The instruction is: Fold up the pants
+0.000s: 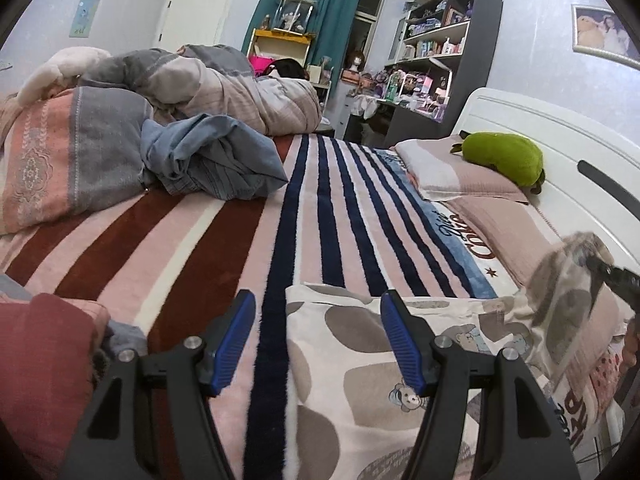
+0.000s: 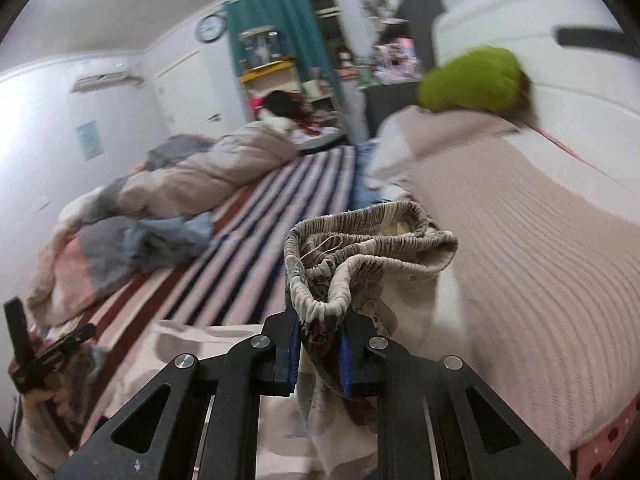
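The pants (image 1: 352, 364) are cream with grey blotches and small bear prints. They lie on the striped blanket (image 1: 224, 240) on the bed. My left gripper (image 1: 318, 312) is open and empty, just above the pants' near edge. My right gripper (image 2: 320, 344) is shut on the pants' gathered elastic waistband (image 2: 360, 248) and holds it up off the bed. The lifted waistband and the right gripper also show at the right edge of the left wrist view (image 1: 576, 280). The left gripper shows at the lower left of the right wrist view (image 2: 44, 352).
A crumpled blue garment (image 1: 208, 156) and a bunched duvet (image 1: 168, 80) lie at the far left of the bed. A pink pillow (image 1: 460, 168) with a green plush toy (image 1: 504, 156) sits by the white headboard (image 1: 560, 148). A red cloth (image 1: 40, 360) lies at near left.
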A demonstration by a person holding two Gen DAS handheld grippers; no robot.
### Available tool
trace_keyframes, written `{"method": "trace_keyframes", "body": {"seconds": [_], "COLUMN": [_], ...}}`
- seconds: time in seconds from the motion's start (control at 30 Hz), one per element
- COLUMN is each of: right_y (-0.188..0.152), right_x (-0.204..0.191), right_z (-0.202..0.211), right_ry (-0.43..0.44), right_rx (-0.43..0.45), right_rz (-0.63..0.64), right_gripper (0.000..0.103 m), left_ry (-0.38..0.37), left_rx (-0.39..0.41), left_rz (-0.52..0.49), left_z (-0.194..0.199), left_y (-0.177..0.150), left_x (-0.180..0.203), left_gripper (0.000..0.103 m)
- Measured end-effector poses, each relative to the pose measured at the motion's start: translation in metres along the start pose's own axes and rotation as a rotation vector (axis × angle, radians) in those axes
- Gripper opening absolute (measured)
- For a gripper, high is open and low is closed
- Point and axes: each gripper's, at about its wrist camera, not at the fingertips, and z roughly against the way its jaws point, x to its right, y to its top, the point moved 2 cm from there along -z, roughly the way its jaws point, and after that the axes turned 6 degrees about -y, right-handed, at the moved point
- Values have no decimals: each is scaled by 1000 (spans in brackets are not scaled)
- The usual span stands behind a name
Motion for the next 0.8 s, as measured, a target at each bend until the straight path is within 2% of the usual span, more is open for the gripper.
{"method": "trace_keyframes", "body": {"seconds": [0.17,0.33,0.5,0.63,0.8], "right_y": [6,-3,-14,-27,-52], "right_x": [-66,-129,-167,-193,-223], "right_z": [-3,-20,-37,-47,-66], "right_ry": [72,143,195,212,236], "right_rx": [-10,-57,-107,-141,-204], "right_rz": [93,164,187,224,270], "right_gripper": [10,9,9,9,9], "left_ry": [-17,-32,-54,-43,-64], "left_rx": [3,14,34,37,48], "left_rz": [-1,40,76,100,133], "left_z": [10,19,27,30,32], "left_y": [-4,-5,-3,-3,-3], "left_x": [-12,-27,-37,-48,-56], "left_gripper": [61,61,61,61,61]}}
